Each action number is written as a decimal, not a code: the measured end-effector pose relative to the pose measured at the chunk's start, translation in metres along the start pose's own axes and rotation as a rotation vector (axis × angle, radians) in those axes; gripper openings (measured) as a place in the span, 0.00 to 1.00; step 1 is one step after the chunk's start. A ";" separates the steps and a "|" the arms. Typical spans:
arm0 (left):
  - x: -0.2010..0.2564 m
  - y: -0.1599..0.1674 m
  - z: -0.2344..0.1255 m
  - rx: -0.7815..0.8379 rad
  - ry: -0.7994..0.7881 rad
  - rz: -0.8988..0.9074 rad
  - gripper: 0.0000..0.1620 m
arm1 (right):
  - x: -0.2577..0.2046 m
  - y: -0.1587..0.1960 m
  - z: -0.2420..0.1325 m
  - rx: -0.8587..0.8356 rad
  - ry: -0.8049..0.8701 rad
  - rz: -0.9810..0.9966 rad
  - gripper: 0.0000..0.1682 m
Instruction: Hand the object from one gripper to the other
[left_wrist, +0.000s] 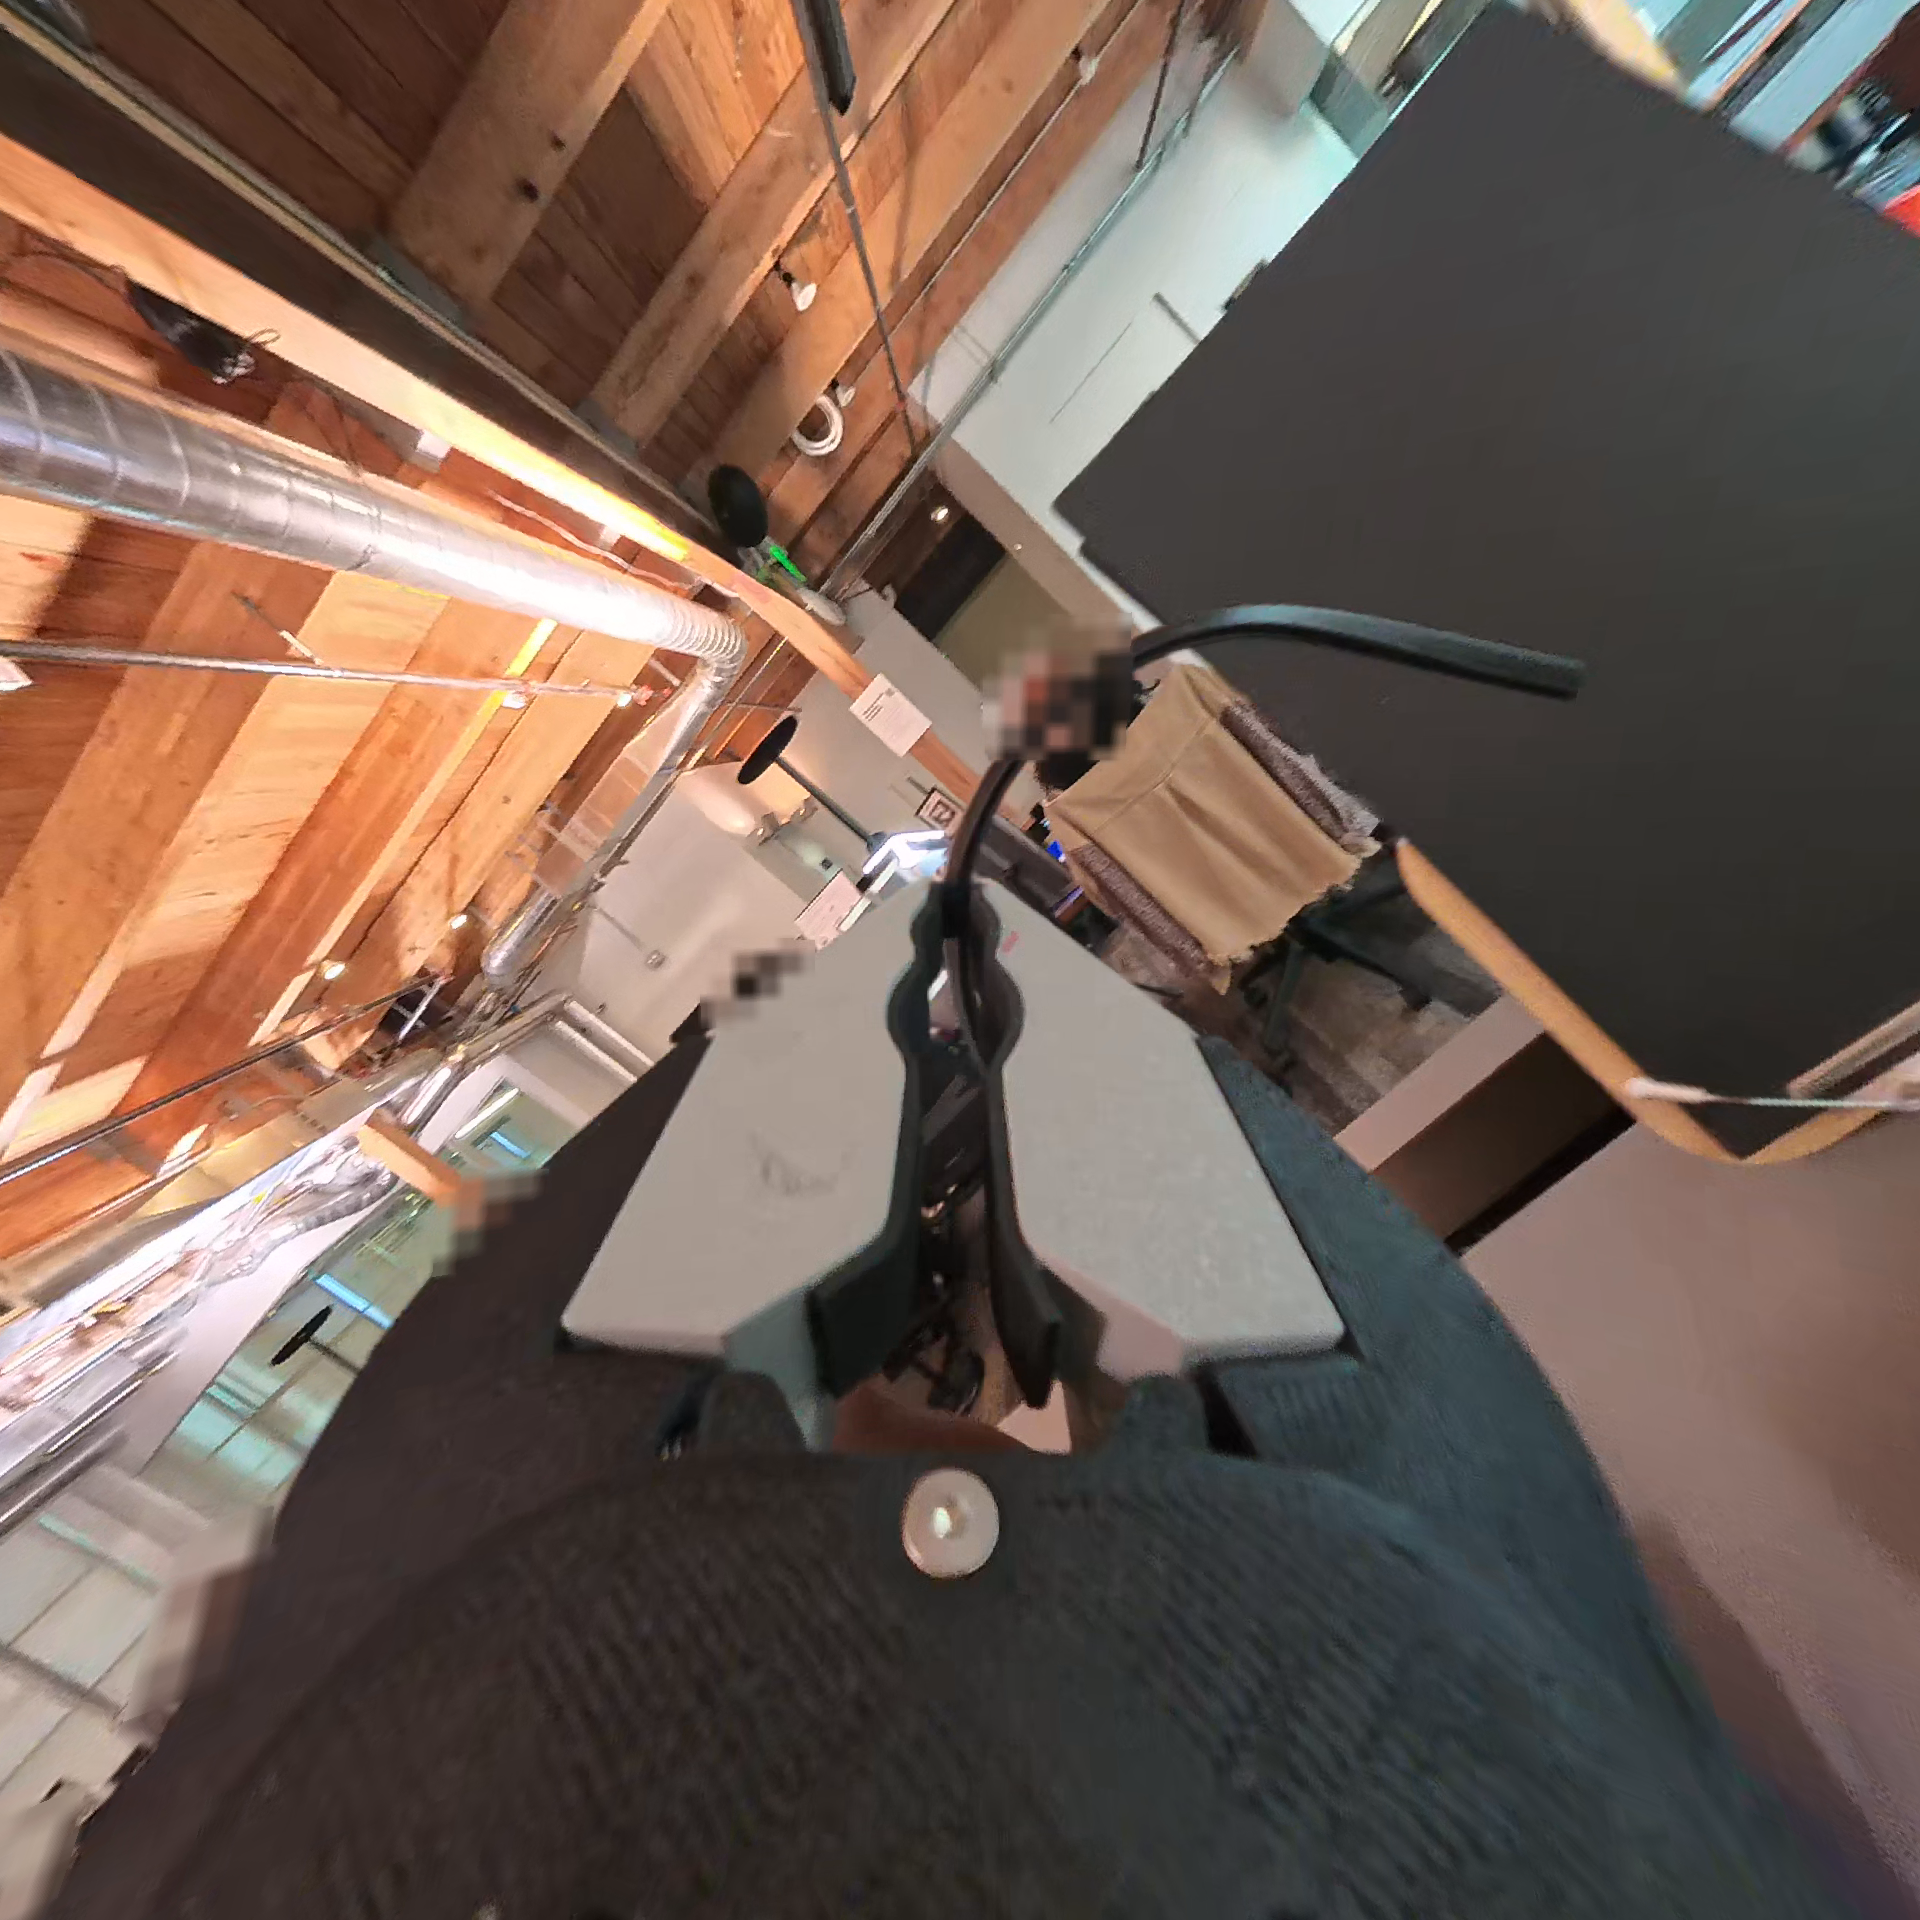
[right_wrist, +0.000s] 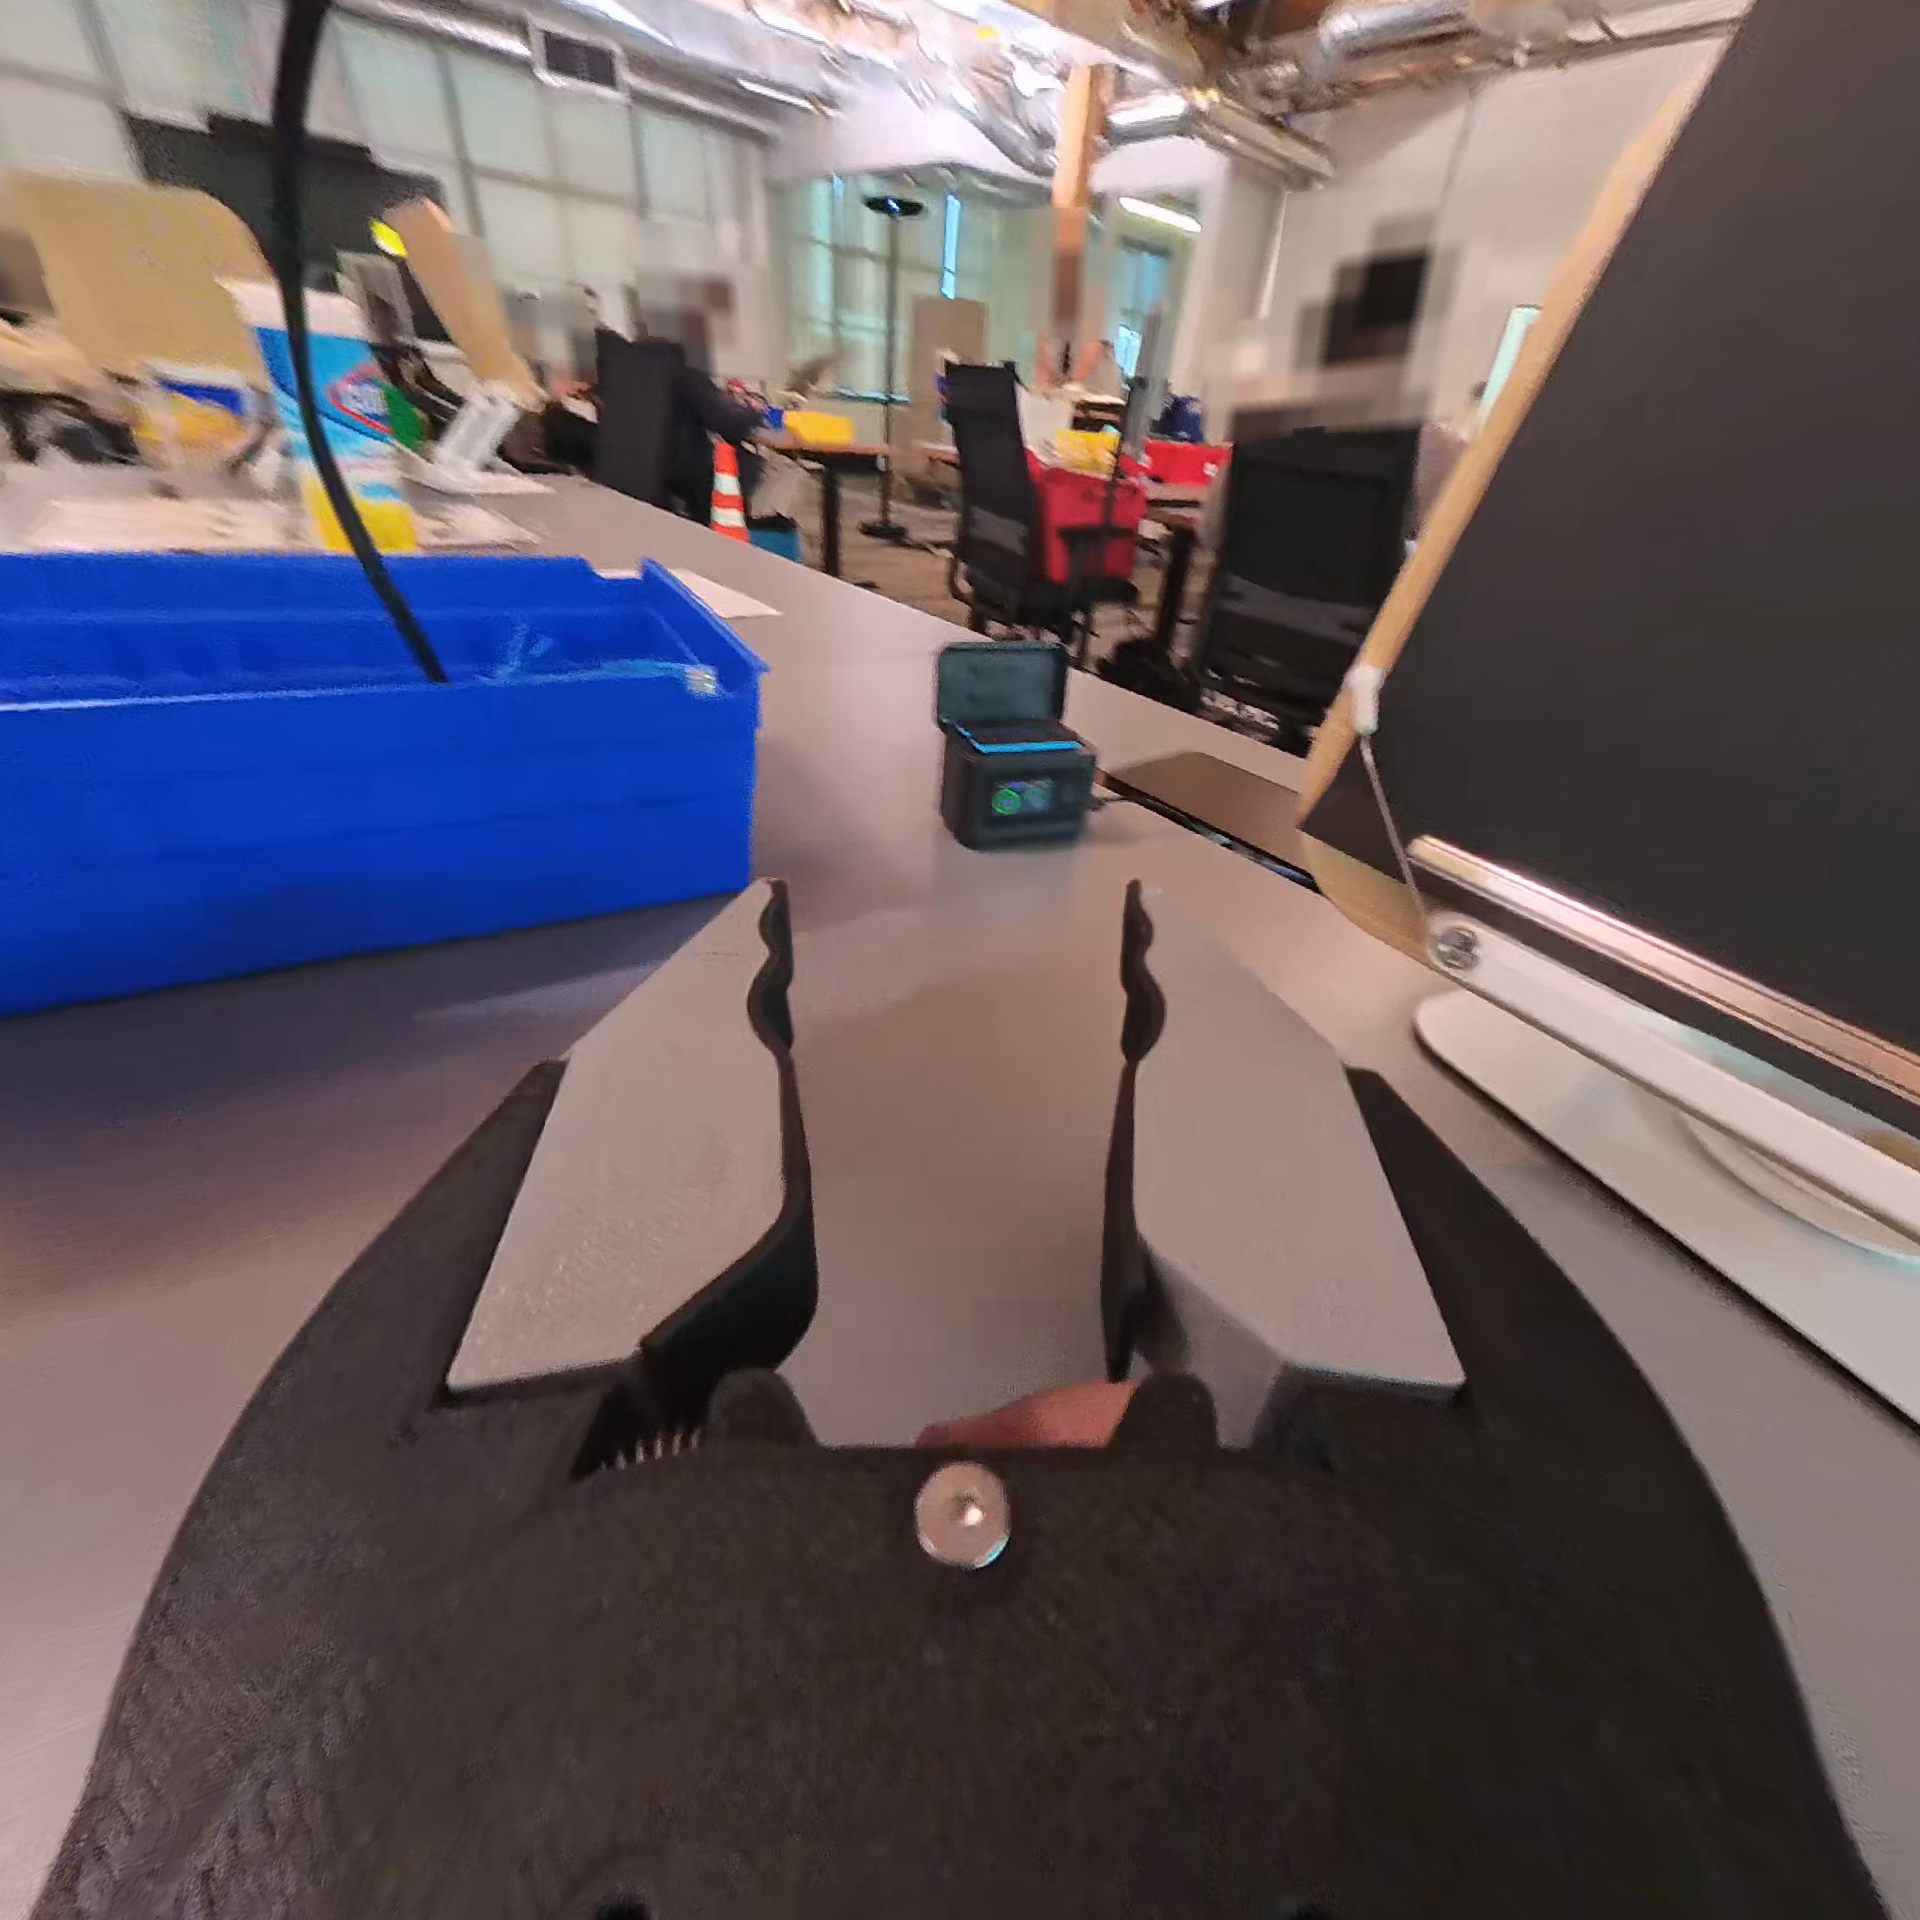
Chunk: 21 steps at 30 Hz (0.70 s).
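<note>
Left gripper (left_wrist: 961, 914) pinches black cable (left_wrist: 1351, 634); right gripper (right_wrist: 951, 935) gapes empty.

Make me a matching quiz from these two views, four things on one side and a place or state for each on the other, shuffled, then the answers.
Things:
1. left gripper
2. right gripper
3. cable
4. blue bin

Places or states:
A. open, with nothing between the fingers
B. on the grey table, left of the right gripper
C. shut on the cable
D. black, with one end running up past the fingertips

Pairs: 1-C, 2-A, 3-D, 4-B
</note>
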<state>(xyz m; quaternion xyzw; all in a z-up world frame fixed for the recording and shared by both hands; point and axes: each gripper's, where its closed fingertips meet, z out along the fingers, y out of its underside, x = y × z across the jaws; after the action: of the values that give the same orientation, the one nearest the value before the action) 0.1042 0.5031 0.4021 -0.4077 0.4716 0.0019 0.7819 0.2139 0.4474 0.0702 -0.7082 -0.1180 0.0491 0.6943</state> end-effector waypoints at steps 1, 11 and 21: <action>0.004 -0.009 0.001 0.016 0.009 -0.003 0.01 | -0.006 -0.002 0.000 0.011 -0.027 0.006 0.37; -0.055 -0.157 0.009 0.228 -0.043 -0.091 0.00 | -0.019 0.018 0.010 -0.081 -0.074 -0.039 0.39; -0.059 -0.152 0.008 0.223 -0.054 -0.181 0.01 | -0.061 -0.010 -0.004 0.039 -0.331 0.092 0.48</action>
<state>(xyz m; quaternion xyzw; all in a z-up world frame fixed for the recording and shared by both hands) 0.1364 0.4294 0.5438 -0.3590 0.4090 -0.1101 0.8317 0.1552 0.4297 0.0746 -0.6816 -0.1971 0.1989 0.6761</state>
